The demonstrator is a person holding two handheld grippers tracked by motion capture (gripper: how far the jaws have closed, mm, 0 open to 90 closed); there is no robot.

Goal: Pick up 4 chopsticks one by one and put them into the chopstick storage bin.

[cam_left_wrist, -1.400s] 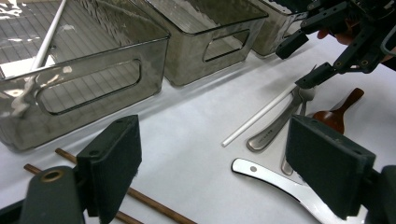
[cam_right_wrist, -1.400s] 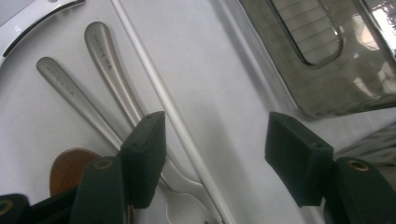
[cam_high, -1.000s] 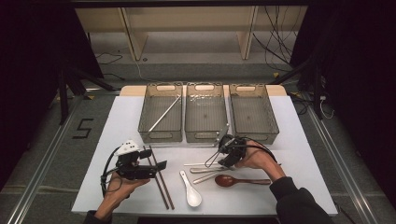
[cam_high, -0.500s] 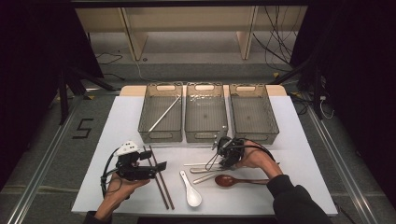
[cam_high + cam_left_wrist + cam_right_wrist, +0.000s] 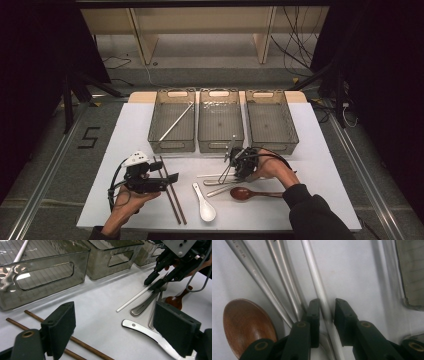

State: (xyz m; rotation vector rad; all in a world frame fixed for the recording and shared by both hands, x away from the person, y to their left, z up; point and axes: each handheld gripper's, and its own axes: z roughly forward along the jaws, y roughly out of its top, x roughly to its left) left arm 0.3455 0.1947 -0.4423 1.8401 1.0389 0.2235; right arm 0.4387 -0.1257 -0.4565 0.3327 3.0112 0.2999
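A white chopstick [image 5: 313, 267] lies on the table between the jaws of my right gripper [image 5: 327, 302]. The jaws have just been closing and a thin gap still shows at the right pad. In the high view the right gripper [image 5: 226, 174] points down at the white chopstick [image 5: 210, 175], right of centre. Beside it lie metal cutlery handles [image 5: 284, 275] and a brown wooden spoon [image 5: 244, 325]. My left gripper [image 5: 167, 182] hovers open over two brown chopsticks [image 5: 172, 197]. Between its wide jaws [image 5: 116, 315] there is only bare table.
Three clear bins [image 5: 171, 93] stand in a row at the back. The left one holds another white chopstick [image 5: 176, 121]. A white ceramic spoon [image 5: 205, 205] lies near the front edge, between the brown chopsticks and the wooden spoon [image 5: 242, 193].
The right gripper has edged slightly toward the cutlery on the table. The left hand and its gripper have stayed in place.
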